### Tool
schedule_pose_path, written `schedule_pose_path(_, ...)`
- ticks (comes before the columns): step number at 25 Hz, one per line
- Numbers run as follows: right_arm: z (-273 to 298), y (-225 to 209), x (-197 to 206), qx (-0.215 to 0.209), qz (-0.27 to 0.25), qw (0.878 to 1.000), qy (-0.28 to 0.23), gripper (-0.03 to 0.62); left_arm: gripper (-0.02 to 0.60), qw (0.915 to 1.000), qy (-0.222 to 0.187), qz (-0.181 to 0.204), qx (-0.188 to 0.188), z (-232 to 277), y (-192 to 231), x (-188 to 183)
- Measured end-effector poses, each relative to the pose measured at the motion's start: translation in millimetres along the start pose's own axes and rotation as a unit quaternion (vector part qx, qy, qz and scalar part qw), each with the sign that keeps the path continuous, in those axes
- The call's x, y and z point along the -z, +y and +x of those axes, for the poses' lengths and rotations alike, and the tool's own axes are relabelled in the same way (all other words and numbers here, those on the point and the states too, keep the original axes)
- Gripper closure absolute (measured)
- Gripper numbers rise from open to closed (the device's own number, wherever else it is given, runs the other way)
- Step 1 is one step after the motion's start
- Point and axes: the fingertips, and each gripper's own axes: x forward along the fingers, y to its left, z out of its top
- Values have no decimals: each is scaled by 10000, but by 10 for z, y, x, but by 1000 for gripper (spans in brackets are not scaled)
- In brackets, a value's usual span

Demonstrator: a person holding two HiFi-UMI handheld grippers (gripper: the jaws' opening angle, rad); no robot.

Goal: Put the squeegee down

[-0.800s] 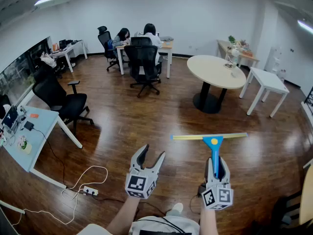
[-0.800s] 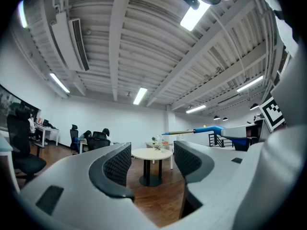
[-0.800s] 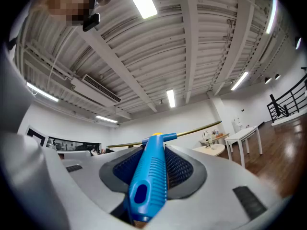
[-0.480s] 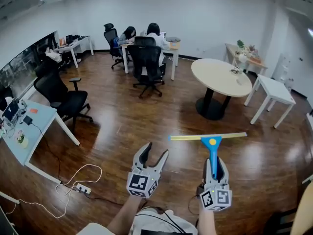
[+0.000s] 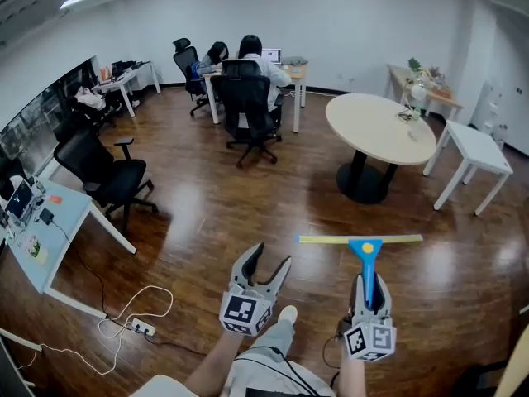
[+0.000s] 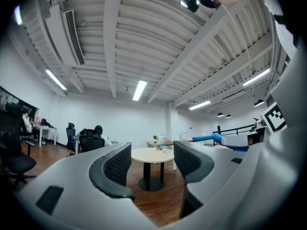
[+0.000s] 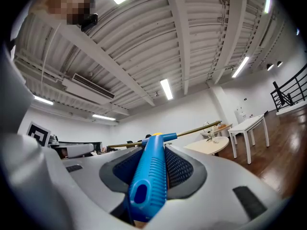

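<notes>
Holding the blue squeegee (image 5: 364, 259) above the wood floor (image 5: 207, 222)

Its handle's near end is buried between the jaws of the clenched right gripper (image 5: 369, 286). The handle runs straight away from the person (image 5: 269, 369); the yellow blade lies crosswise at the far end, roughly level. The left gripper (image 5: 271, 257) stands spread, nothing between its jaws.

Open-plan office, desks (image 5: 64, 215) with black swivel chairs (image 5: 116, 180), round meeting table (image 5: 380, 126), people (image 5: 254, 56) seated working (wood floor (image 5: 215, 213) throughout)
</notes>
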Motion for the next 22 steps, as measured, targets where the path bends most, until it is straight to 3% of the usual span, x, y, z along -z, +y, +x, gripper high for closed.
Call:
schedule_pose_path(3, 432, -238, 73, 107, 27, 9999, 43, 429, 302, 9998, -14, 117, 163, 550, 108, 157)
schedule_pose_path(6, 1016, -356, -30, 109, -58, 9999, 9, 428, 302, 9989, -98, 197, 411, 1097, 253, 80)
schedule_pose_path(11, 1970, -516, -234, 51, -217, 9997, -95, 428, 302, 9984, -302, -17, 484, 1982, 608, -121)
schedule_pose_path(16, 2759, -750, -195, 127, -366, 9991, -163, 428, 304, 9971, -435, -219, 592, 2777, 910, -129)
schedule_pose_path(22, 3152, -1501, -202, 666, -390, 9970, -52, 429, 304, 9961, -56, -134, 871, 3630, 806, 290)
